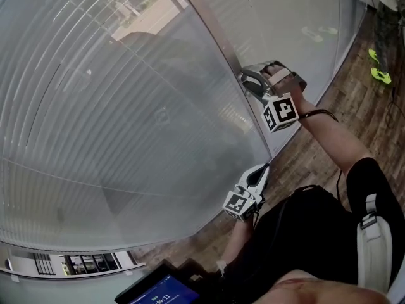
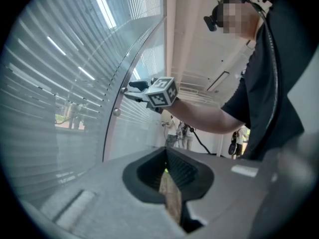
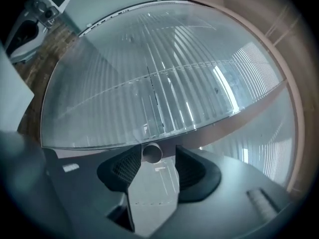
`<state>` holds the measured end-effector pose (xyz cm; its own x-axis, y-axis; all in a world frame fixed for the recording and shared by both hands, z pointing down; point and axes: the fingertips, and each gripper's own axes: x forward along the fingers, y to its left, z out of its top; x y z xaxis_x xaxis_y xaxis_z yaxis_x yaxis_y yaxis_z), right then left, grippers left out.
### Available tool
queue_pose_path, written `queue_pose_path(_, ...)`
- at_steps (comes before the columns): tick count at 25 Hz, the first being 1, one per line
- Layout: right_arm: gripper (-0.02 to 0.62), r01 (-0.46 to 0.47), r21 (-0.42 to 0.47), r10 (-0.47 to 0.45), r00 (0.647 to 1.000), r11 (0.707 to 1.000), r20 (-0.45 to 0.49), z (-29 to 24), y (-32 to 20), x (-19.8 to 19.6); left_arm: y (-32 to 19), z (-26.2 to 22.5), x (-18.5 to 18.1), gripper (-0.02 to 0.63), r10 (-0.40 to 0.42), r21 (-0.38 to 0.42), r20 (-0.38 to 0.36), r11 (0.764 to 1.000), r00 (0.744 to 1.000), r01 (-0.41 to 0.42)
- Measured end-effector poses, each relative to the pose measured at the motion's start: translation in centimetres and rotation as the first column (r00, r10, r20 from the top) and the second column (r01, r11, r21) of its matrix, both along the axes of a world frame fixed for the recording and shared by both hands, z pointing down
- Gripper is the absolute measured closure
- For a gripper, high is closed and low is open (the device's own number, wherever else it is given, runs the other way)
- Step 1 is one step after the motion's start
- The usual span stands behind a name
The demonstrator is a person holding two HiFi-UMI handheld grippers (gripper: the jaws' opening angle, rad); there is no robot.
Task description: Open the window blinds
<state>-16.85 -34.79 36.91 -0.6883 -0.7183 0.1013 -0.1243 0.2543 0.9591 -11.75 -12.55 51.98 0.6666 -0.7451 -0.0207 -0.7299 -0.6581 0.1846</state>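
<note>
At the blinds, right gripper jaws stand apart round a knob, left gripper jaws together.

Wood-plank floor along R side. Bystander in top R corner: dark trousers, neon-yellow shoes. Small device w/ lit blue screen at bottom edge, digits too small to read. Left gripper view: group of ppl standing in bkgd by white wall.

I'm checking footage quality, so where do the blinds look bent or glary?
Head view: the blinds bow from lens distortion, with hazy reflections. Left gripper view: bright daylight streaks through them, black corners. Right gripper view: they bulge like a dome, brightest at right.
</note>
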Motion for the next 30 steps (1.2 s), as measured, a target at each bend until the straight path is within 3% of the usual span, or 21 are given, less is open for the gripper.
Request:
queue_pose_path(6, 0.389, -0.003, 0.010, 0.003, 0.999, 1.000, -0.032, 0.8, -0.6, -0.5, -0.1, 0.0, -0.5, 0.604, -0.018, -0.002, 0.001, 1.000, 1.000, 0.018)
queue_pose_path(16, 0.466, 0.002, 0.070, 0.006, 0.994, 0.998, -0.110, 1.2, -1.0, -1.0, -0.2, 0.1, -1.1, 0.604, -0.037, -0.002, 0.000, 0.999, 0.999, 0.037)
queue_pose_path(25, 0.469, -0.006, 0.066, 0.012, 0.996, 0.998, -0.089, 1.3, -1.0, -1.1, -0.3, 0.1, -1.1, 0.604, -0.034, -0.001, 0.004, 0.999, 0.999, 0.034)
queue_pose_path(30, 0.469, -0.010, -0.002, 0.010, 1.000, 1.000, -0.028, 1.1, -1.1, -1.0, 0.0, 0.1, -1.2, 0.604, -0.030, -0.009, 0.013, 0.999, 0.999, 0.030)
